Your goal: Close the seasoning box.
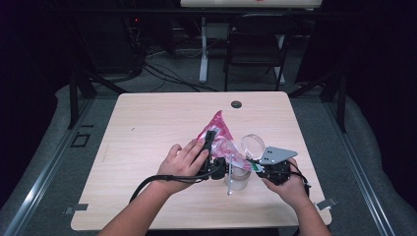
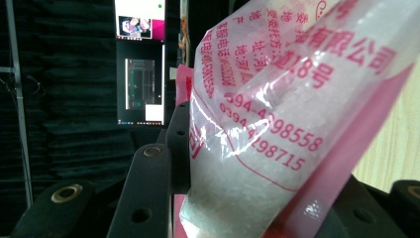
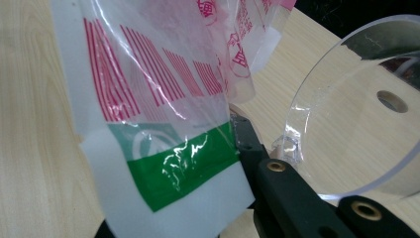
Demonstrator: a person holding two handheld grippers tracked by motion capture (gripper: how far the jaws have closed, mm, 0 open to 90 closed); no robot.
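Both grippers, left (image 1: 212, 142) and right (image 1: 253, 166), pinch the bag (image 1: 219, 129): thin, slippery, floppy film, safest gripped at its edges.

What we can't make out around the bag and the jar

In the left gripper view the pink-printed plastic bag (image 2: 277, 124) runs off the top, right and bottom edges, and it covers the inner faces of the jaws, so we can't see where they meet it. In the right gripper view the bag's green-banded end (image 3: 173, 163) hides the left jaw, and the clear round lid (image 3: 356, 124) is cut by the right edge. In the high view the clear jar (image 1: 237, 178) sits partly behind both grippers, its contents too small to tell.
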